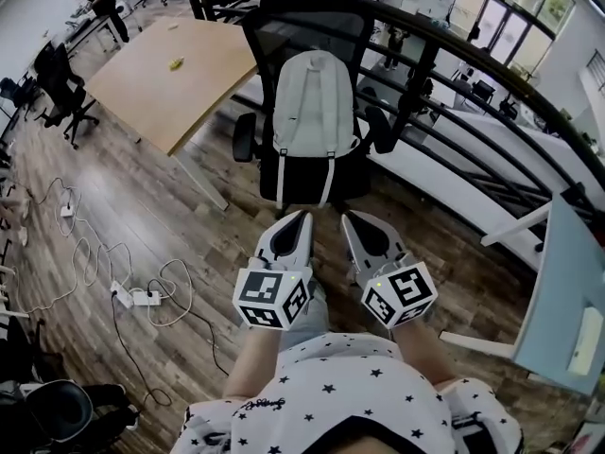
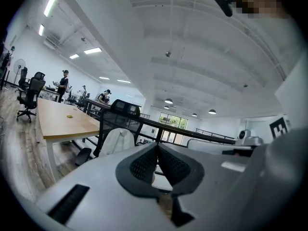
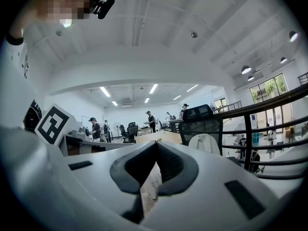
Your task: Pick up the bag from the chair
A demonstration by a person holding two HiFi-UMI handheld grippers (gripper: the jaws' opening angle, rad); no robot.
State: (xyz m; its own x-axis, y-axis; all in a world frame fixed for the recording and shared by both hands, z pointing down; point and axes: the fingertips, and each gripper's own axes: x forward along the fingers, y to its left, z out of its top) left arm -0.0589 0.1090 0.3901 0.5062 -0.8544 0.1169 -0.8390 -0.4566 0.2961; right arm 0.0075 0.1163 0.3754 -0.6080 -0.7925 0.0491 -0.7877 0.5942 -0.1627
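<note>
A light grey backpack [image 1: 312,112] stands upright on the seat of a black office chair [image 1: 312,12], leaning on its mesh back. My left gripper [image 1: 302,217] and right gripper [image 1: 347,218] are held side by side just in front of the chair, short of the bag, both shut with nothing between the jaws. The left gripper view shows the bag [image 2: 118,141] and chair [image 2: 123,110] beyond the closed jaw tips of the left gripper [image 2: 157,146]. In the right gripper view, the bag [image 3: 204,143] sits to the right, past the right gripper [image 3: 156,144].
A wooden table [image 1: 175,64] stands left of the chair. A black railing [image 1: 454,83] runs behind it and to the right. Cables and a power strip [image 1: 135,297] lie on the wood floor at left. A pale desk [image 1: 567,291] is at right. People stand far off.
</note>
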